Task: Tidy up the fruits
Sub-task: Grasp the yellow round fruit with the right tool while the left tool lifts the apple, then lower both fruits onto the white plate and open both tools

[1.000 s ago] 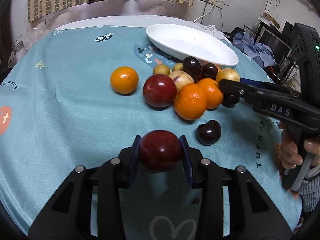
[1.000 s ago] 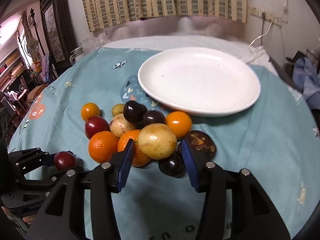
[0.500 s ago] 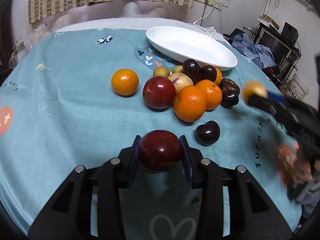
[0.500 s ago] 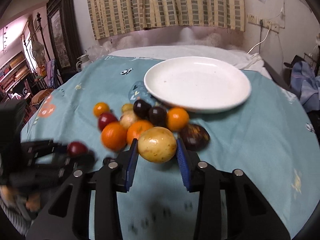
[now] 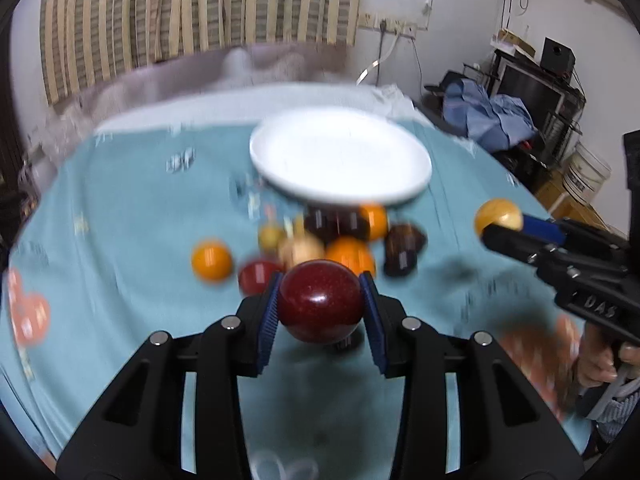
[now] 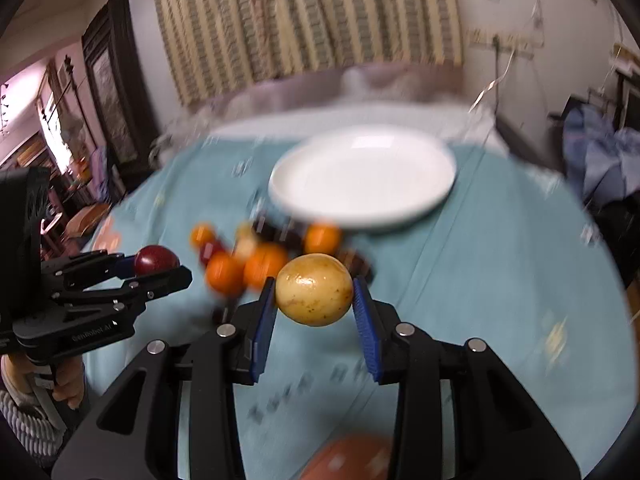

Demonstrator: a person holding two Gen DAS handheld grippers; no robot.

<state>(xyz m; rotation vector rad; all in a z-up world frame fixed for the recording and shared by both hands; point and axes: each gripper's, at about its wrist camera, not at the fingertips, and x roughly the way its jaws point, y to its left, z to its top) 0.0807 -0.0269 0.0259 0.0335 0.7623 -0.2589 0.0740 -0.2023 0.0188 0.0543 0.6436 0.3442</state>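
1. Left claw (image 5: 320,306) clamped on a dark red plum (image 5: 320,300), held clear above the teal-clothed counter (image 5: 120,240).
2. Right claw (image 6: 314,292) has just closed on a yellow speckled round fruit (image 6: 314,289); pads press both sides.
3. White plate (image 6: 360,176) sits empty beyond the fruit pile (image 6: 256,256).
4. Judgement: carry both over the pile, keep the claws apart from each other, lower onto the plate centre before releasing; round fruit will roll.

Glossy fruit, matt cloth

I see a glossy dark-red round plum (image 5: 320,306), speckled matt yellow fruit (image 6: 314,290), glazed white plate (image 5: 416,188), woven teal tablecloth (image 5: 120,240).
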